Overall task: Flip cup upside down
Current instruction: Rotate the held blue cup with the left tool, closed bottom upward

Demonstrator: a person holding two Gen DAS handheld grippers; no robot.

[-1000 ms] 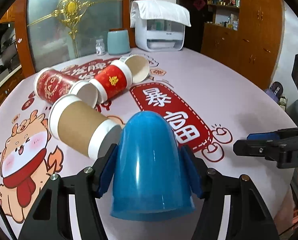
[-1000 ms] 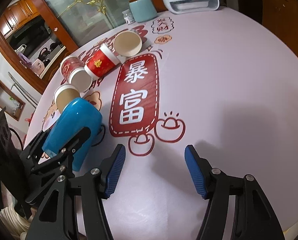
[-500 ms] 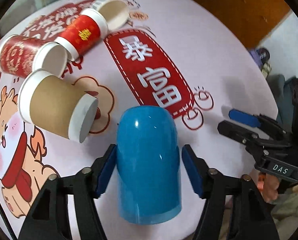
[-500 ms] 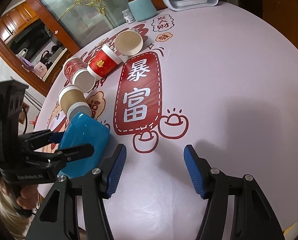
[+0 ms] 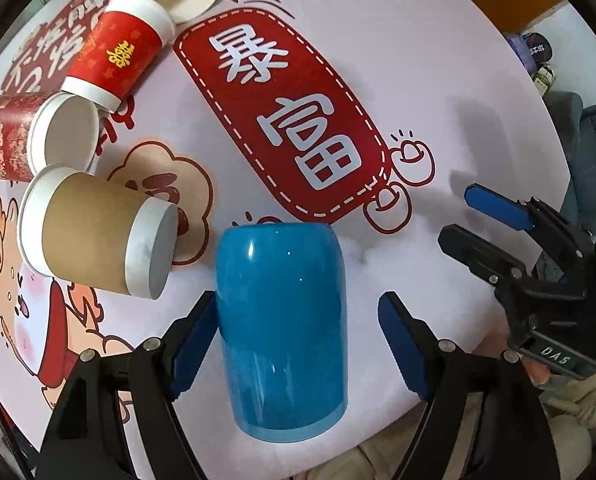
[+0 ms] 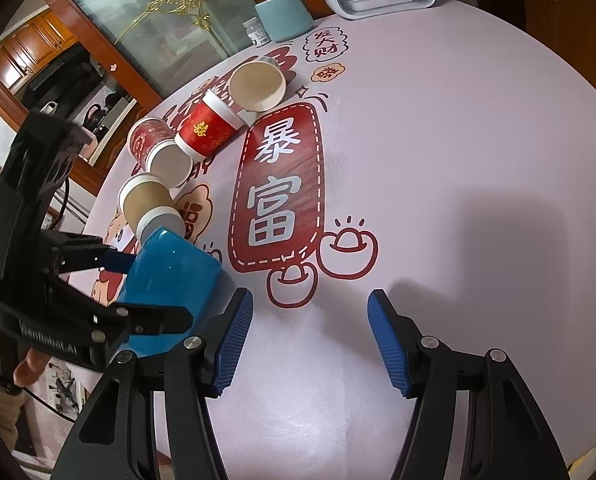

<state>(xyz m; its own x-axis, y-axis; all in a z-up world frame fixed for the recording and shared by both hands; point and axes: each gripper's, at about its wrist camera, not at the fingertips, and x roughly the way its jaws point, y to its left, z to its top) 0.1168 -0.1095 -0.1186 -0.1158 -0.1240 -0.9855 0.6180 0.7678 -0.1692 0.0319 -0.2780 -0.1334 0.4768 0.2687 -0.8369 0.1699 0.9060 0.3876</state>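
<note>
— Both fingers of the left gripper (image 5: 294,344) have spread off the blue cup (image 5: 282,328); it now stands upside down on the near table (image 5: 438,80).

— Flip looks done; right gripper (image 6: 310,340) hangs wide, empty.
</note>
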